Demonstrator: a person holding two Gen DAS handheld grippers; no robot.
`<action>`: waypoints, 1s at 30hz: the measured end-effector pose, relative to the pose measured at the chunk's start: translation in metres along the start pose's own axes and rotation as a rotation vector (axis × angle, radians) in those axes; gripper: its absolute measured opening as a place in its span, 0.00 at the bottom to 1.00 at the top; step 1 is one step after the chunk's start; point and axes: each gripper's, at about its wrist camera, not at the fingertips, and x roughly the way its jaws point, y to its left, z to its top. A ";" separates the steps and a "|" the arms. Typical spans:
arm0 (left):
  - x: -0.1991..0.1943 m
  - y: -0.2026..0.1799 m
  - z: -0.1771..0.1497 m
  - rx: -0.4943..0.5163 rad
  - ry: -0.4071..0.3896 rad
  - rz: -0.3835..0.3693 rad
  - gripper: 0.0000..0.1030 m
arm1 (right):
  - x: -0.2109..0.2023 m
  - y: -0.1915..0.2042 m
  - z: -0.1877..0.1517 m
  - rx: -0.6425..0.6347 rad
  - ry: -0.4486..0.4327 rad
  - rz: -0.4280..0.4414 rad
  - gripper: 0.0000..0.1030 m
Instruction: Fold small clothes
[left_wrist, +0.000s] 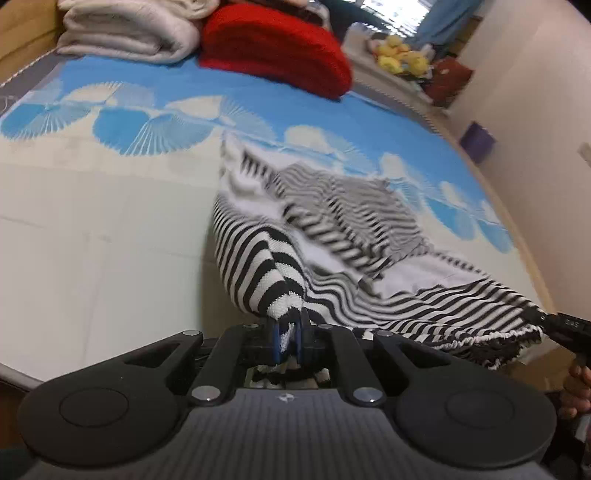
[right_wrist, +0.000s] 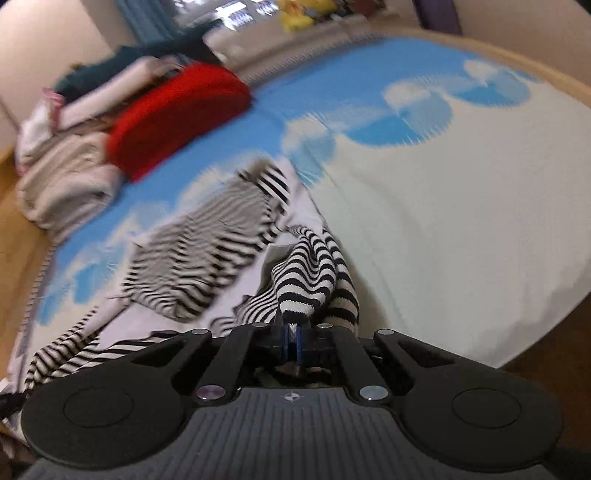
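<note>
A black-and-white striped garment (left_wrist: 332, 236) lies crumpled on the bed, its near edge lifted off the sheet. My left gripper (left_wrist: 289, 332) is shut on one bunched corner of it. My right gripper (right_wrist: 292, 341) is shut on another corner of the same striped garment (right_wrist: 207, 251). In the left wrist view the right gripper (left_wrist: 569, 328) shows at the far right edge, holding the hem stretched out. The rest of the garment trails away from both grippers across the bed.
The bed sheet (left_wrist: 92, 221) is cream with blue fan shapes. A red folded item (left_wrist: 273, 48) and a stack of beige folded blankets (left_wrist: 125, 33) sit at the bed's far end. Yellow soft toys (left_wrist: 402, 55) stand on a shelf beyond. The bed edge (right_wrist: 535, 332) drops off at right.
</note>
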 end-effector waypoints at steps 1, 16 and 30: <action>-0.014 -0.001 0.002 0.009 -0.006 -0.016 0.08 | -0.012 0.002 0.001 -0.011 -0.006 0.018 0.03; 0.089 0.076 0.081 -0.279 0.087 -0.097 0.08 | 0.044 0.029 0.071 0.040 0.094 0.127 0.03; 0.208 0.115 0.131 -0.364 0.166 -0.123 0.38 | 0.228 0.033 0.114 0.079 0.167 0.016 0.13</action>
